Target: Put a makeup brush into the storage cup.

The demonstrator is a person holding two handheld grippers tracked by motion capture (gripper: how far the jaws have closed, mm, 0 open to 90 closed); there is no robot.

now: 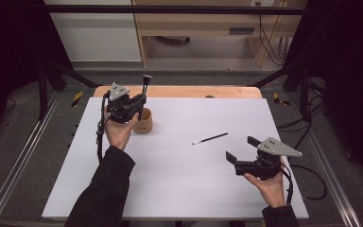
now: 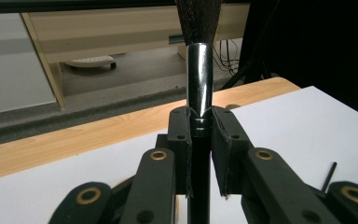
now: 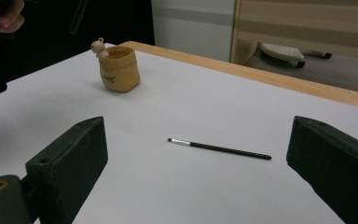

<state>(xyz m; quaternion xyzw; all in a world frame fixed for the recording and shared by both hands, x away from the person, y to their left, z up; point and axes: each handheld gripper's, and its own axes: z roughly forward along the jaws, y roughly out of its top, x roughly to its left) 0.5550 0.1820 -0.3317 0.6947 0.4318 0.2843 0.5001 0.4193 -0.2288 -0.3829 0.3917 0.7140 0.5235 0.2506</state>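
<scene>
Holding: left gripper (image 1: 144, 97) is clenched on the large makeup brush (image 2: 199, 79), bristles up, handle end down, directly above the tan holder cup (image 1: 144, 121), apparently for vertical insertion.
Standby: right gripper (image 1: 240, 149) is released, jaws wide, well right of the cup.
Surroundings: thin eyeliner brush (image 1: 210, 138) lies flat on the white bench (image 1: 170, 179), between cup and right gripper.
Obstructions: none seen over the cup mouth.
</scene>
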